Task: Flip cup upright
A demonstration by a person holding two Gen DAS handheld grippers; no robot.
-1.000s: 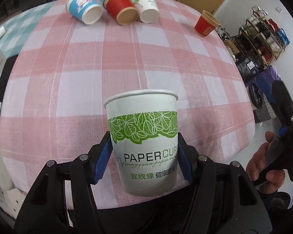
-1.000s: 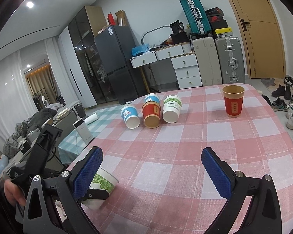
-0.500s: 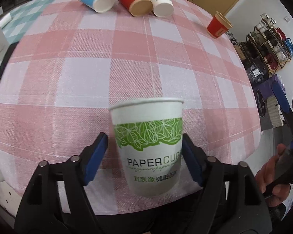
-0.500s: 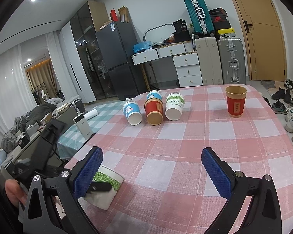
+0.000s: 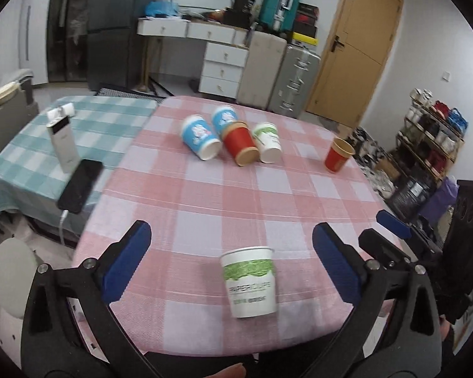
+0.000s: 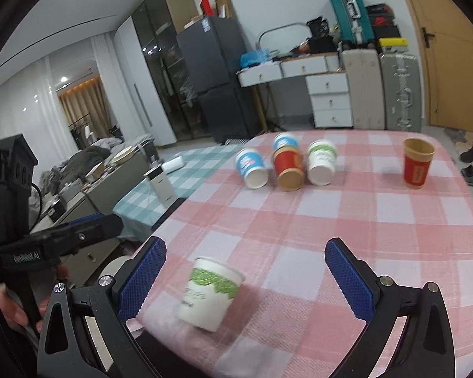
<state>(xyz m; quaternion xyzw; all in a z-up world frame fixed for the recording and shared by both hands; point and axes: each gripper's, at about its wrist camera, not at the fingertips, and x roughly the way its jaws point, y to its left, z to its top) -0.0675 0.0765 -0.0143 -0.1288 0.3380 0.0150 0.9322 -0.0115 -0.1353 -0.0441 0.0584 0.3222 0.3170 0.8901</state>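
Note:
A white paper cup with a green leaf band (image 5: 249, 282) stands upright near the front edge of the pink checked table (image 5: 268, 195). It also shows in the right wrist view (image 6: 209, 293). My left gripper (image 5: 233, 263) is open and empty, pulled back, with the cup standing free between its blue pads. My right gripper (image 6: 247, 278) is open and empty, with the cup near its left pad. Several cups lie on their sides at the far end: a blue one (image 5: 200, 137), a red one (image 5: 240, 147) and a white one (image 5: 268, 145).
A red cup (image 5: 339, 154) stands upright at the far right of the table. A lower table with a teal checked cloth (image 5: 47, 145) stands to the left, with a phone (image 5: 80, 186) and a white box (image 5: 63, 148) on it. Furniture and suitcases line the back wall.
My left gripper has let go of the white cup, opened wide and drawn back and up. The cup now stands on the table. My right gripper has shifted slightly.

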